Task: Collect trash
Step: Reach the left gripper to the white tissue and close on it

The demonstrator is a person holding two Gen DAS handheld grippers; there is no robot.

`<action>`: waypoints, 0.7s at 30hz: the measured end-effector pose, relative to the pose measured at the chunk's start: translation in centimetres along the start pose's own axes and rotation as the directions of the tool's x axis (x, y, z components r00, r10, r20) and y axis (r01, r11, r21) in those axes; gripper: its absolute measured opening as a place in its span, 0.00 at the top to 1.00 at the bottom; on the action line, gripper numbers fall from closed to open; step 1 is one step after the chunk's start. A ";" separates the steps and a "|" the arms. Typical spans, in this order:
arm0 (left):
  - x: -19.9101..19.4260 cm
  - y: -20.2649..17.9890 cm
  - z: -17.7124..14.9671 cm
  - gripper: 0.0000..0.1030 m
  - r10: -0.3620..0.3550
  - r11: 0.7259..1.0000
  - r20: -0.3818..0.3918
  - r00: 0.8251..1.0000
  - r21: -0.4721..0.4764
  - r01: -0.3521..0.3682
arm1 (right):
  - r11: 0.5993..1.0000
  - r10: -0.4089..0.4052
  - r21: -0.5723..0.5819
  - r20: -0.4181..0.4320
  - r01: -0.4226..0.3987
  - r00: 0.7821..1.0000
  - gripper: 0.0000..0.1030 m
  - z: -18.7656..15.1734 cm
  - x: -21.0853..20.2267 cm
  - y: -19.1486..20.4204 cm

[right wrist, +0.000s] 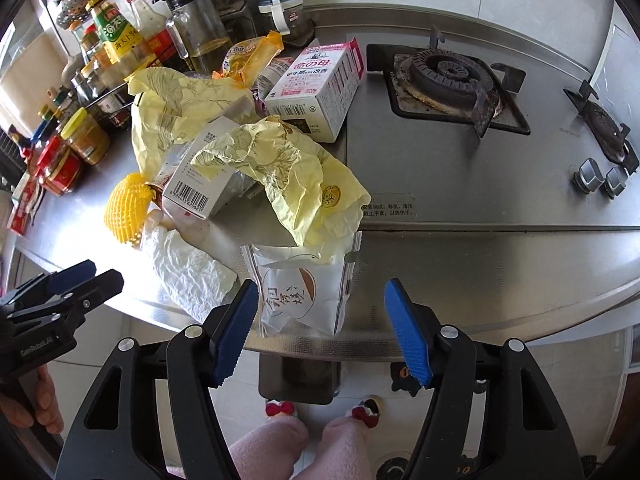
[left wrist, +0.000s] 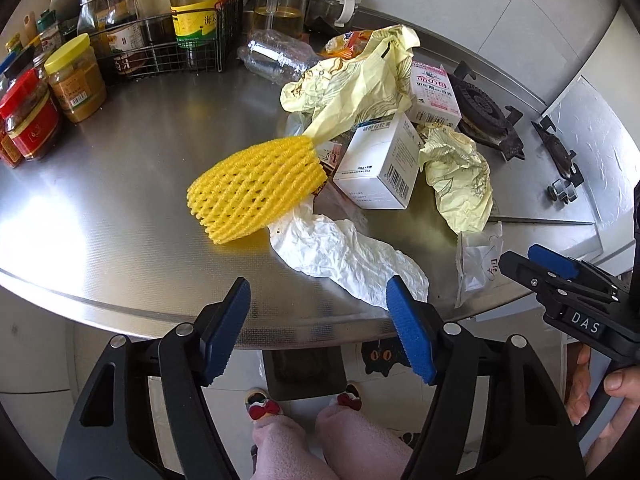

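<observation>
Hovering at the steel counter [left wrist: 120, 208] edge, left gripper [left wrist: 318, 328] and right gripper [right wrist: 320, 328] fingers stood apart, empty, above crumpled white paper [left wrist: 344, 256] and a white pouch [right wrist: 304, 296].

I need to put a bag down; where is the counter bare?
Bare steel lies between the jars and the yellow foam net, and in front of the stove knobs. The middle is crowded with boxes, wrappers and paper.

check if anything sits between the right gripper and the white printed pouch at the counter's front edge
Nothing visible does. The right gripper is open, its blue pads either side of the white printed pouch without touching it. A crumpled pale yellow wrapper overlaps only the pouch's far end, away from the gripper.
</observation>
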State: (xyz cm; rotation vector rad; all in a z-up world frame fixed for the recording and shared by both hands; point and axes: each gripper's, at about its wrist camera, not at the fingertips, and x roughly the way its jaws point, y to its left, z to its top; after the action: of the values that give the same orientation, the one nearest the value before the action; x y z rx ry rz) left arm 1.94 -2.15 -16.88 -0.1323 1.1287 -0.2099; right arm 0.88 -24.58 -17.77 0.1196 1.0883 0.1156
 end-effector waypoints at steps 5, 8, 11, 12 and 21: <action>2.1 0.1 0.2 0.39 -0.031 0.998 -0.007 1.000 -0.047 0.030 | 1.000 0.013 -0.011 -0.015 -0.013 1.000 0.40 0.2 1.4 -0.1; 3.1 0.1 0.7 0.39 -0.031 0.998 -0.015 0.999 -0.061 0.030 | 0.999 0.025 -0.023 -0.023 -0.026 0.999 0.42 0.4 2.0 -0.1; 4.1 0.1 1.1 0.45 -0.021 0.997 -0.023 1.000 -0.069 0.020 | 0.999 0.021 -0.048 -0.037 -0.023 0.999 0.54 0.5 2.6 0.1; 4.5 0.2 1.2 0.52 -0.020 0.997 -0.029 0.999 -0.073 0.018 | 0.998 0.020 -0.055 -0.046 -0.022 0.999 0.55 0.5 2.9 0.2; 5.0 0.0 1.0 0.95 -0.029 0.997 -0.035 0.999 -0.067 0.027 | 0.997 0.029 -0.075 -0.084 -0.035 0.996 0.89 0.2 3.8 -0.6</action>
State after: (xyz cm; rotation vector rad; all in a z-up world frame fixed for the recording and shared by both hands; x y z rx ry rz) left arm 4.88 -3.33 -20.81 -0.2046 1.1704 -0.2002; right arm 2.81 -24.62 -21.07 0.0641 1.1633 0.1920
